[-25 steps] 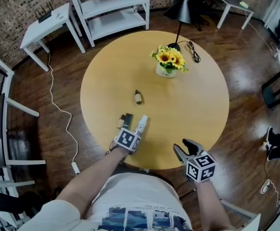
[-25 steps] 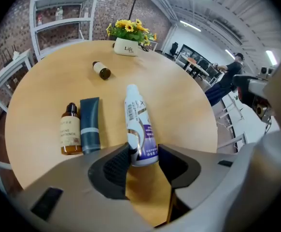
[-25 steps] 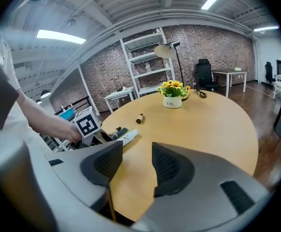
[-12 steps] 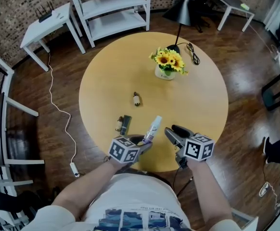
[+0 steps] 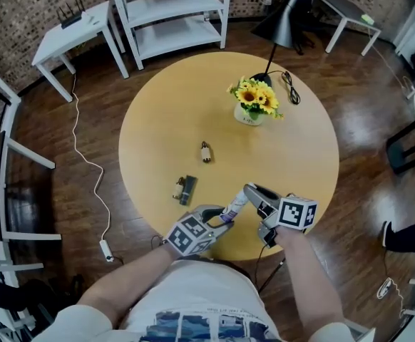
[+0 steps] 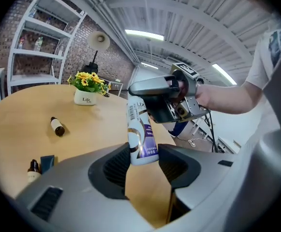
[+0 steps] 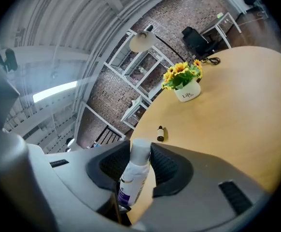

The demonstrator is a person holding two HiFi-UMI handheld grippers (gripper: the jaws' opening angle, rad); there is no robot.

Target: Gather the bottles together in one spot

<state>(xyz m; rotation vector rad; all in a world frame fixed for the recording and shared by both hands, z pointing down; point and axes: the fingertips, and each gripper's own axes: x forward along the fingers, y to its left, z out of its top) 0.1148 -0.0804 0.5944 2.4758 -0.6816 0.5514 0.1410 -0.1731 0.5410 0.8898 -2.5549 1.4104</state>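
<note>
The left gripper point(image 6: 144, 163) clamps the bottom end of a white bottle point(image 6: 140, 134) with a purple label, its pads pressed against both sides. The bottle rises straight ahead of the gripper. At the bottle's top end sits the right gripper point(image 6: 143, 99), held by a hand point(image 6: 217, 94); its jaws have just been closing, with the bottle's top between them. Ahead and to the left on the surface point(image 6: 15, 110), a small brown bottle point(image 6: 57, 126) lies flat. Farther off stands a pot of sunflowers point(image 6: 87, 88).
</note>
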